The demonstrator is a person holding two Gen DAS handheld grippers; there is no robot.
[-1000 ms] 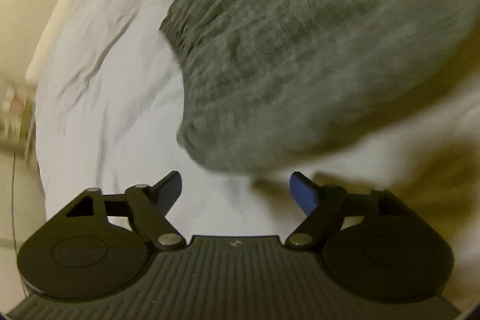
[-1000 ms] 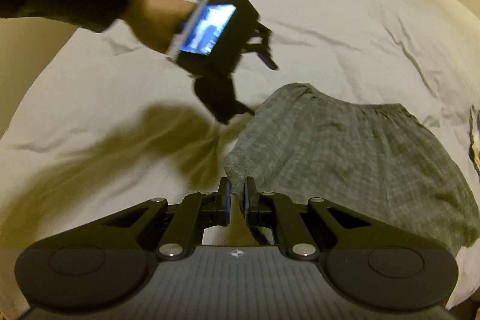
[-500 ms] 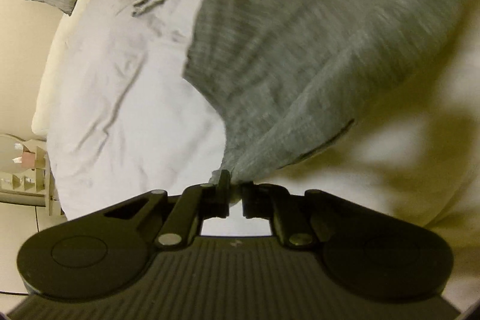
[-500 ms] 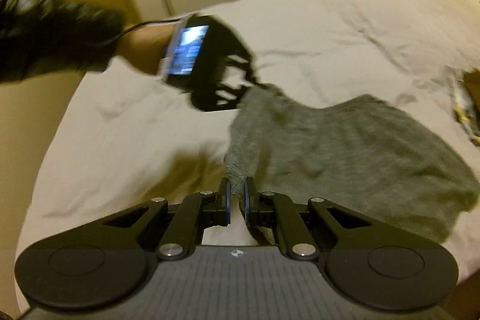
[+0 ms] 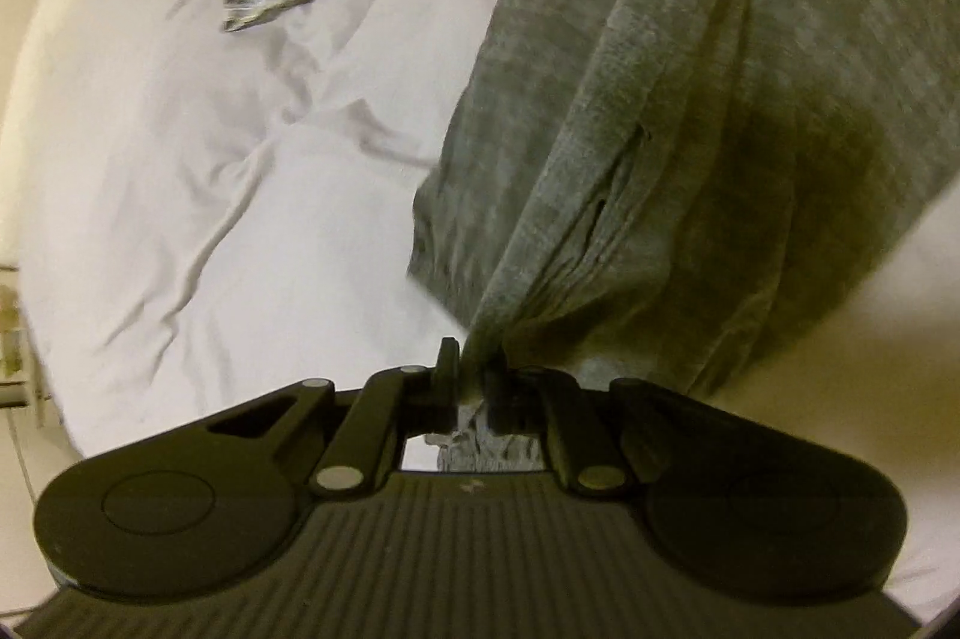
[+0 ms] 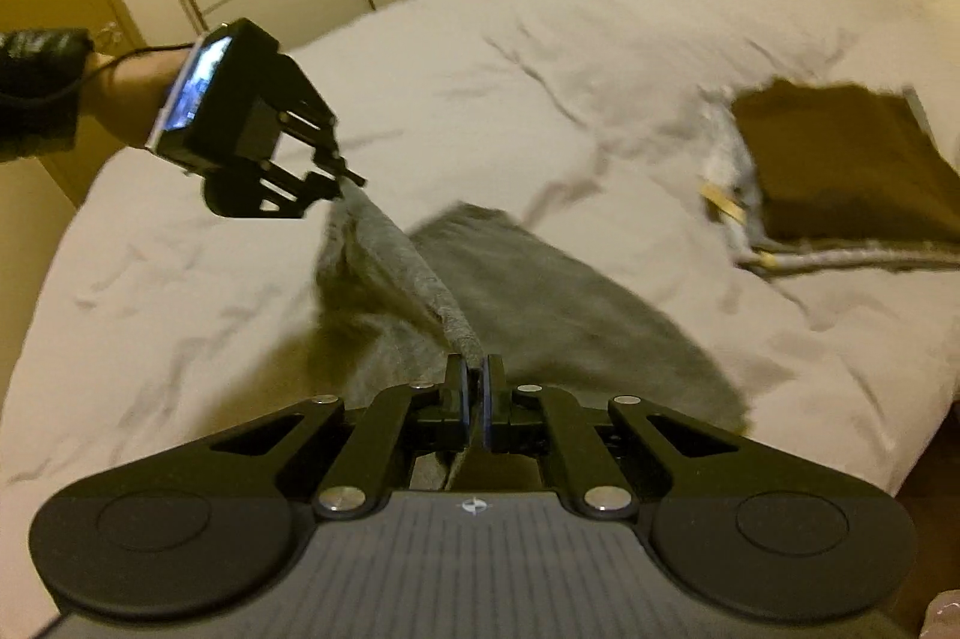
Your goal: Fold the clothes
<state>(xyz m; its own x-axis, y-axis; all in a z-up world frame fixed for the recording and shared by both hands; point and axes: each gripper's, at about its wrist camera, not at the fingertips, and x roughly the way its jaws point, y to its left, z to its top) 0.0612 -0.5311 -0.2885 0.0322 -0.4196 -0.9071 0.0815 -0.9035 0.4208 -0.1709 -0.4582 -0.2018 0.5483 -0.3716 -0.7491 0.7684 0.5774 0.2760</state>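
Lifted off the bed, grey garment hangs pinched by left tongs and right tongs

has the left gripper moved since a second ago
Yes: in the right wrist view the left gripper shut on the grey garment and lifted its edge off the white bedding.

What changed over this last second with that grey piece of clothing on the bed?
The left gripper, open and clear of the cloth a second ago, has shut on an edge of the grey knit garment and lifted it. That edge now stretches taut between it and the right gripper, and the cloth hangs instead of lying flat. The right gripper stayed clamped on its corner. The white bedsheet and the brown folded item stayed put.
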